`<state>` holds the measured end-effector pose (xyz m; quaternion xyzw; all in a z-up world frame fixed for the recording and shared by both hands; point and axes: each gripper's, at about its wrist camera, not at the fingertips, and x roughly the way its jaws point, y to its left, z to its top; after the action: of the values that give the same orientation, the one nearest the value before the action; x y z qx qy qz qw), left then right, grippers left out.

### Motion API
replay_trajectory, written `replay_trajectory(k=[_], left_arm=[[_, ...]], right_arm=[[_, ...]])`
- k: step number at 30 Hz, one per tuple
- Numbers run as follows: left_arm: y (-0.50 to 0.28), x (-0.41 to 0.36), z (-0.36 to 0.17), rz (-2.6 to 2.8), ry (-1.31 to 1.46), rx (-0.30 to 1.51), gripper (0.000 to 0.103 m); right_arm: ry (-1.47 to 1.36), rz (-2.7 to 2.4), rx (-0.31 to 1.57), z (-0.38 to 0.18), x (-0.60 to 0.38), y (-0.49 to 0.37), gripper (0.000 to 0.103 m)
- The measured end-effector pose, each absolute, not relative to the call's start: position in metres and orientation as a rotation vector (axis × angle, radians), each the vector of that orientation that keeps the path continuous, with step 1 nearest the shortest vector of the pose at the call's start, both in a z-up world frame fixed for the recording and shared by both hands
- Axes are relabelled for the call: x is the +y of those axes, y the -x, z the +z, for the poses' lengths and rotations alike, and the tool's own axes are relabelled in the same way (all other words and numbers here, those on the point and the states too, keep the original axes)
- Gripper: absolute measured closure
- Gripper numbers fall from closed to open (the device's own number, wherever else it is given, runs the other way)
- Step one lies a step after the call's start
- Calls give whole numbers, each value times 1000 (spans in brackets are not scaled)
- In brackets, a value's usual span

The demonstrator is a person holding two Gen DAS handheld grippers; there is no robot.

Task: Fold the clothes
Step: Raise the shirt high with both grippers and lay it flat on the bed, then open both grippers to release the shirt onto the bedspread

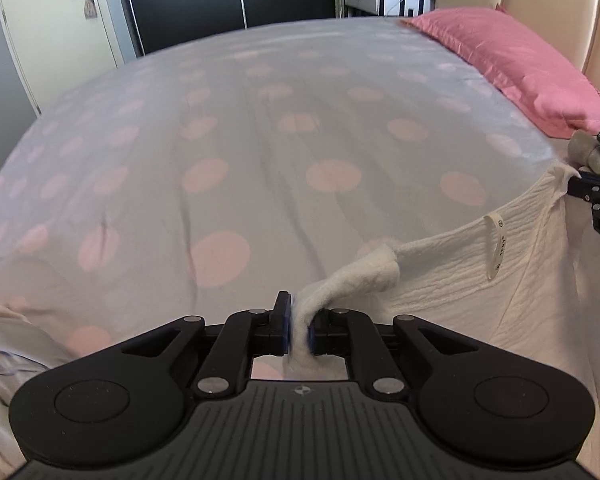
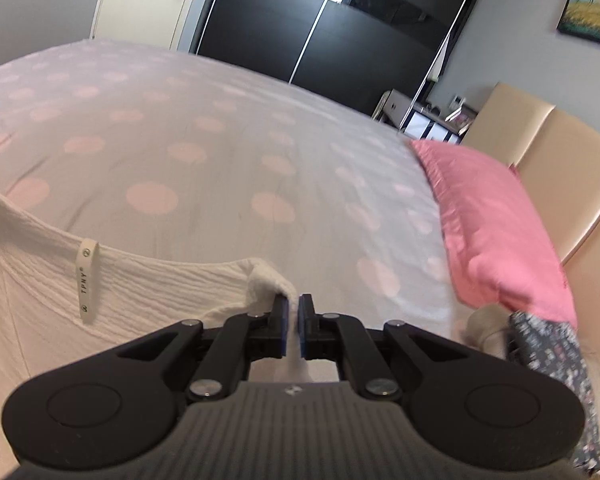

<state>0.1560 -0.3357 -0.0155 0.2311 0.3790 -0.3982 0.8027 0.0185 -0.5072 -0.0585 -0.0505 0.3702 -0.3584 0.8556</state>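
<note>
A pink pillow (image 2: 496, 224) lies on the polka-dot bed (image 2: 204, 152), ahead and right of the fingers; black wardrobe (image 2: 320, 24) beyond.

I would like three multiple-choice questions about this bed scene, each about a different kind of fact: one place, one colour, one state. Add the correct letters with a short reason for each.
1. Where does the pink pillow lie?
A. against the headboard
B. on the floor
C. on the white garment

2. What colour are the dots on the bedsheet?
A. green
B. pale pink
C. black

3. How does the left gripper stand?
A. open and empty
B. shut on the white garment
C. shut on the pillow

Answers:
1 A, the pillow lies at the bed's head end, beside the beige headboard.
2 B, large pale pink dots cover the light sheet.
3 B, white cloth is pinched between its pads.
</note>
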Motion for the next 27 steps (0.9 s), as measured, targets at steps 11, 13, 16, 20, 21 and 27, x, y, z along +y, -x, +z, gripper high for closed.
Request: replay_trajectory(k=[11, 13, 16, 20, 21, 27], left_arm=[[-164, -304, -13, -840, -441, 847, 56], [-160, -286, -5, -835, -460, 842, 56], [-151, -252, 11, -813, -509, 823, 53], [-139, -202, 31, -764, -544, 811, 41], [-136, -189, 34, -750, -550, 815, 40], [-117, -132, 25, -636, -605, 834, 29]], right_arm=[[48, -732, 812, -60, -506, -2, 64], [56, -718, 813, -54, -496, 14, 60], [56, -692, 828, -43, -477, 46, 54], [10, -682, 855, -32, -455, 92, 50], [-11, -680, 860, -29, -450, 106, 50], [-147, -698, 879, -13, -430, 167, 49]])
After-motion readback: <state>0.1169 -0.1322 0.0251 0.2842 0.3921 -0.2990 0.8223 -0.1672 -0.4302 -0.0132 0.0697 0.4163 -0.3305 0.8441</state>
